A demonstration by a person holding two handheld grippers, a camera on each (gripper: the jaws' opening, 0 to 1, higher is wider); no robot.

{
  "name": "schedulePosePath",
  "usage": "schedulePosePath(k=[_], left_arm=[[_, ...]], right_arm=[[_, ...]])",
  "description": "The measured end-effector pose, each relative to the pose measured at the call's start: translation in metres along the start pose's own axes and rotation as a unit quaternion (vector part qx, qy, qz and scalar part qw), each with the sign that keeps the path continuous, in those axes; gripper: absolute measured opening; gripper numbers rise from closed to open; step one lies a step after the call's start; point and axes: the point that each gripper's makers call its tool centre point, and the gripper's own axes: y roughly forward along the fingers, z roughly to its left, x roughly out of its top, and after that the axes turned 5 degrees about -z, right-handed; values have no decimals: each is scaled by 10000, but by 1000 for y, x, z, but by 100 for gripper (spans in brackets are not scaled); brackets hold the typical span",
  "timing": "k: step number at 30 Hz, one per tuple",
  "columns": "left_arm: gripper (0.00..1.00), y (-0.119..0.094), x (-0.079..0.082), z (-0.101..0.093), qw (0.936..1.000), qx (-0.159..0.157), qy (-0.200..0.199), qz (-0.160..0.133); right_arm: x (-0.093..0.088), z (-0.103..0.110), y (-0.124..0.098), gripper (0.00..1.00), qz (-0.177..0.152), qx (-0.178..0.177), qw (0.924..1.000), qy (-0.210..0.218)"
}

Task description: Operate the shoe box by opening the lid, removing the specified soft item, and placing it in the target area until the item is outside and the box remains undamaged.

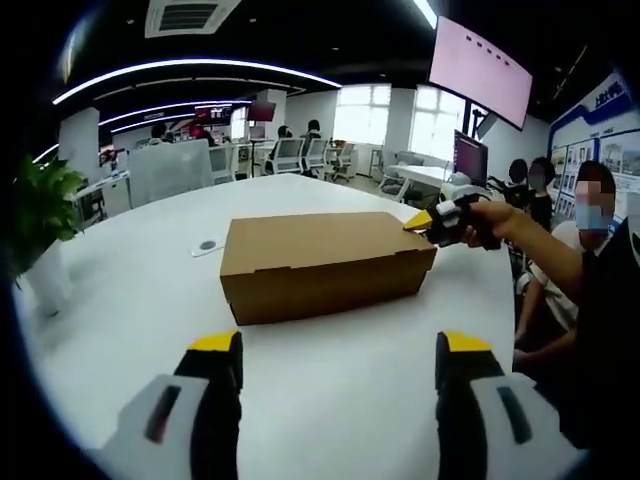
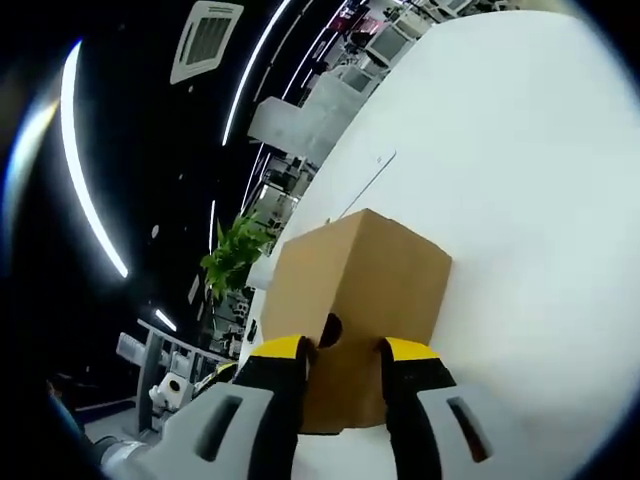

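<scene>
One closed shoe box (image 2: 350, 300) against right tool (image 2: 343, 352).

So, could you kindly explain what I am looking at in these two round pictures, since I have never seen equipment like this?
There is no robot here. A person holds a hand-held two-jaw gripper in each hand, and a fisheye camera rides on each one, looking forward along its jaws.

In the left gripper view, the left gripper hovers open above a white table. On the table lies a closed brown shoe box. The person's hand brings the right gripper to the box's far end.

The right gripper view looks along that same right gripper, tilted. Its yellow-tipped jaws sit at the box's end, where a small round hole shows. Whether they actually pinch the cardboard I cannot tell.

A potted plant stands at the table's edge.
</scene>
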Motion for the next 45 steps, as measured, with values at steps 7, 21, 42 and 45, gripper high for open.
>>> schedulePosePath(k=[7, 21, 42, 45], left_arm=[[81, -5, 7, 9, 9998, 123, 134, -17], [86, -5, 29, 17, 9996, -110, -8, -275], [88, -6, 70, 66, 9994, -113, -267, -205], [85, 3, 67, 68, 9981, -300, -536, -62]], right_arm=[[3, -1, 0, 30, -32, 32, 10000, -12], [27, -18, -2, 29, -28, 54, 10000, -36], [24, -18, -2, 30, -22, 127, 9996, -235], [23, -18, -2, 30, -21, 139, 9996, -241]])
